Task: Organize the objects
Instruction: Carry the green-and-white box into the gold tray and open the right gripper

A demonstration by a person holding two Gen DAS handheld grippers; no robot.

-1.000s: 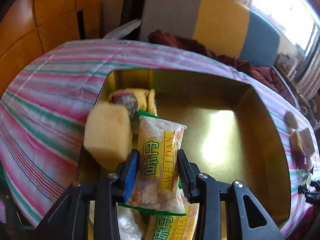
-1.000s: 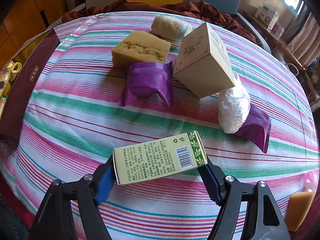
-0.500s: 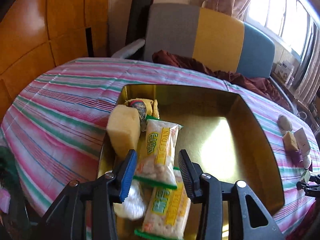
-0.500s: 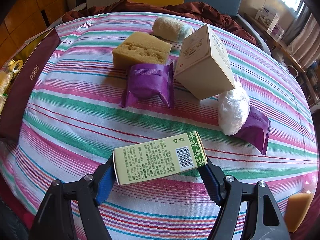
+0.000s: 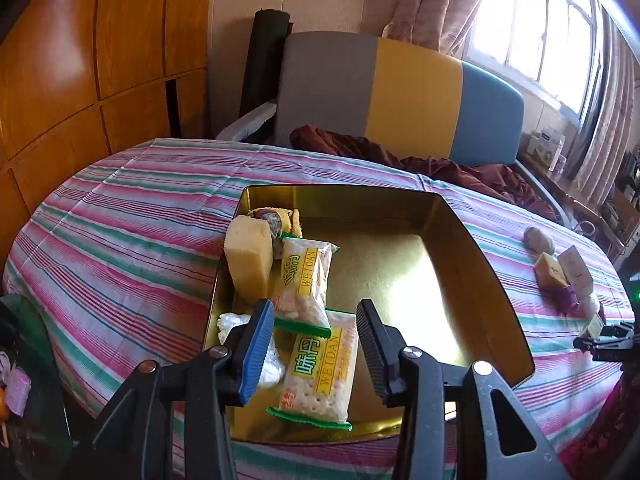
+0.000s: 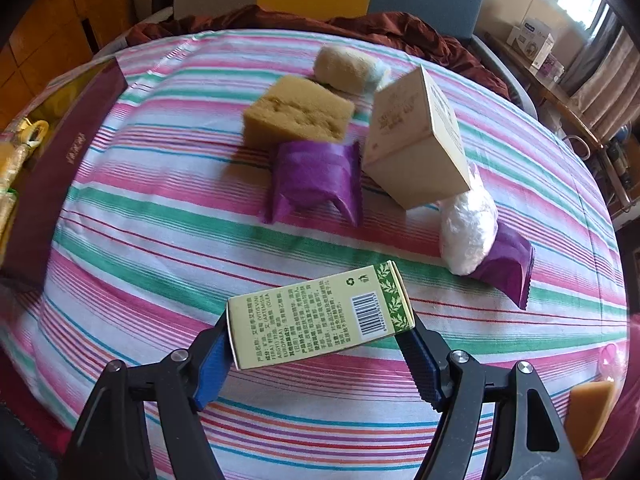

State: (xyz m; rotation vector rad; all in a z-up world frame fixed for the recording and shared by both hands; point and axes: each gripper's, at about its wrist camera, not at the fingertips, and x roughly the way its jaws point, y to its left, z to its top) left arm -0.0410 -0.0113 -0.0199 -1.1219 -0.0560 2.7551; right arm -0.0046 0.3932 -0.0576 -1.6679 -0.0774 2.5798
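Left hand-held gripper [image 5: 315, 344] hung above the near end of the gold tray [image 5: 472, 248], fingers apart and empty. Two WEIDAN cracker packs [image 5: 306, 280] lay end to end along the tray's left side, beside a yellow sponge [image 5: 248, 256] on edge and a white plastic wad [image 5: 230, 324] at the near left corner. Packing ran down one wall, probably to keep the bare gold floor on the right free for more items.

Right hand-held gripper [image 6: 320, 350] was clamped on the green carton [image 6: 320, 318], gripped across its long ends and held clear of the striped surface [image 6: 160, 216]; label side faced up. Judged: next item for the tray, whose maroon outer wall showed at far left of the right wrist view.

Unsorted on the surface: tan sponge [image 6: 298, 114], purple packet [image 6: 316, 178], beige box [image 6: 416, 148] tilted on one edge, white wad [image 6: 468, 232] resting on a second purple packet [image 6: 506, 266].
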